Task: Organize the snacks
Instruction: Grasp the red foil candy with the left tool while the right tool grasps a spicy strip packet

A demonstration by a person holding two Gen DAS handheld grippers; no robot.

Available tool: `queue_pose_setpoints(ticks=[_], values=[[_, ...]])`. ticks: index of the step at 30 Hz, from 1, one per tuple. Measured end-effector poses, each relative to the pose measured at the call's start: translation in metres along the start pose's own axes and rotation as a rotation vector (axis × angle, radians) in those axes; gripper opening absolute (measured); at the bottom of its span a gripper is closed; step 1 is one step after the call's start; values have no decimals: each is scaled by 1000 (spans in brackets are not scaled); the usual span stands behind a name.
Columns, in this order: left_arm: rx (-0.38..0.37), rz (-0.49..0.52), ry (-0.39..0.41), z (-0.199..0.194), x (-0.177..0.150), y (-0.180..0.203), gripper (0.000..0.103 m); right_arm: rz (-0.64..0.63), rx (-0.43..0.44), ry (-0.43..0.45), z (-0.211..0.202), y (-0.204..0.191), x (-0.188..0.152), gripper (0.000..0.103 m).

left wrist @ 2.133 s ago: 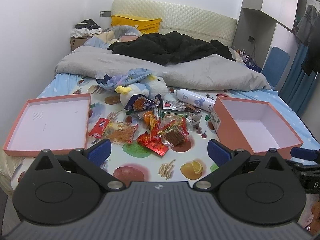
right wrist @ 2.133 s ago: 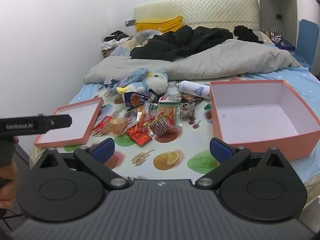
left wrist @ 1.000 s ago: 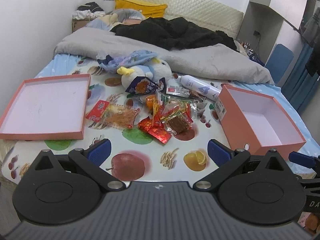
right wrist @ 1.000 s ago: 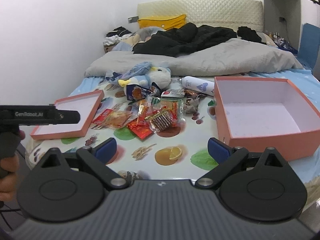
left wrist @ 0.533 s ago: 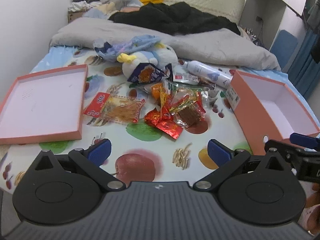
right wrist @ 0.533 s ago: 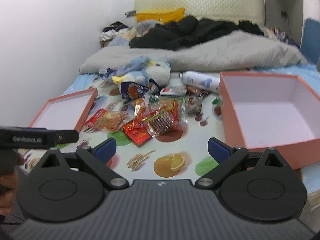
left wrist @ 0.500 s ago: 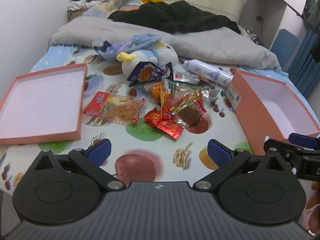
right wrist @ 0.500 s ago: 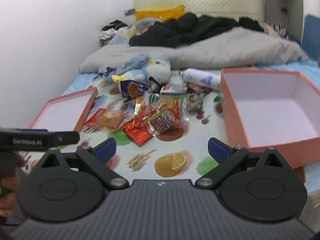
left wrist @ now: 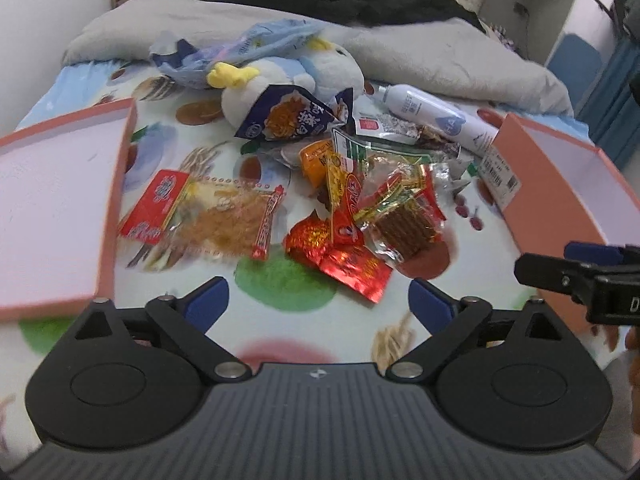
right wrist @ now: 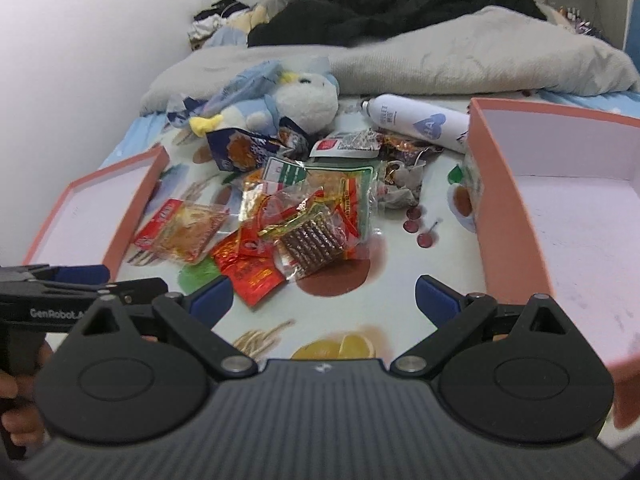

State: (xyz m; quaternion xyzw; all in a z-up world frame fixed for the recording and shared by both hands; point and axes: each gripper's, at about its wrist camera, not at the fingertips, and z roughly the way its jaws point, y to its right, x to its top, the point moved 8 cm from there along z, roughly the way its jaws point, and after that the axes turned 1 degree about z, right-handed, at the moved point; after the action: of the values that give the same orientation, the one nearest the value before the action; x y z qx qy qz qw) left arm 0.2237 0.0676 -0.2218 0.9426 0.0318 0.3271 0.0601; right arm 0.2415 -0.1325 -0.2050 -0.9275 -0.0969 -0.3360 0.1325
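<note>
A heap of snack packets (left wrist: 360, 216) lies on the fruit-print sheet, also in the right wrist view (right wrist: 296, 220). It includes a red foil packet (left wrist: 352, 268), a clear packet of brown sticks (left wrist: 404, 232), a red-and-clear dried snack packet (left wrist: 208, 212) and a dark blue bag (left wrist: 288, 118). A deep pink box (right wrist: 560, 216) stands to the right, its shallow lid (left wrist: 52, 200) to the left. My left gripper (left wrist: 318, 304) is open and empty, just short of the red foil packet. My right gripper (right wrist: 322, 300) is open and empty, near the heap's front edge.
A plush penguin (left wrist: 288, 76) and a white bottle (left wrist: 436, 114) lie behind the heap. A grey duvet (right wrist: 460, 56) and black clothes cover the far bed. The other gripper shows at each view's edge, the right one (left wrist: 580, 280), the left one (right wrist: 80, 284).
Both grippers have moved forward and lower toward the snack heap, which now fills more of each view. Jaws stay open. Nothing on the bed has moved.
</note>
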Motion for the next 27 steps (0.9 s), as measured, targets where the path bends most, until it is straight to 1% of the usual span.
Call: queue_pose_setpoints(ticks=[4,6,7,8,10,11,13,18,20,22,23,27], values=[[-23,54,-16,31,10,-1,89,11,6,-36,34,5,6,98],[-31,88,-22,44,13,1,88,21,7,-52,49,8,7,98],[-38,109,-23,50,14,2,87,24,6,-59,57,9,8,96],[-47,133,-25,57,16,3,86,22,4,-64,63,10,9,89],[-64,170,-32,70,18,5,81,14,2,-76,77,11,12,82],[-72,185,-38,75,18,5,80,12,1,-78,82,11,13,82],[-75,215,-56,88,18,5,73,12,5,-83,95,13,17,82],[-105,278,-83,109,16,5,71,16,30,-116,122,14,19,81],[-109,302,-82,114,16,6,71,3,35,-135,130,13,18,60],[-107,325,-73,118,18,5,73,0,38,-133,132,11,18,54],[-109,327,-80,119,18,5,73,2,54,-128,132,10,18,51],[-129,328,-101,126,16,4,75,-3,97,-118,132,9,19,51]])
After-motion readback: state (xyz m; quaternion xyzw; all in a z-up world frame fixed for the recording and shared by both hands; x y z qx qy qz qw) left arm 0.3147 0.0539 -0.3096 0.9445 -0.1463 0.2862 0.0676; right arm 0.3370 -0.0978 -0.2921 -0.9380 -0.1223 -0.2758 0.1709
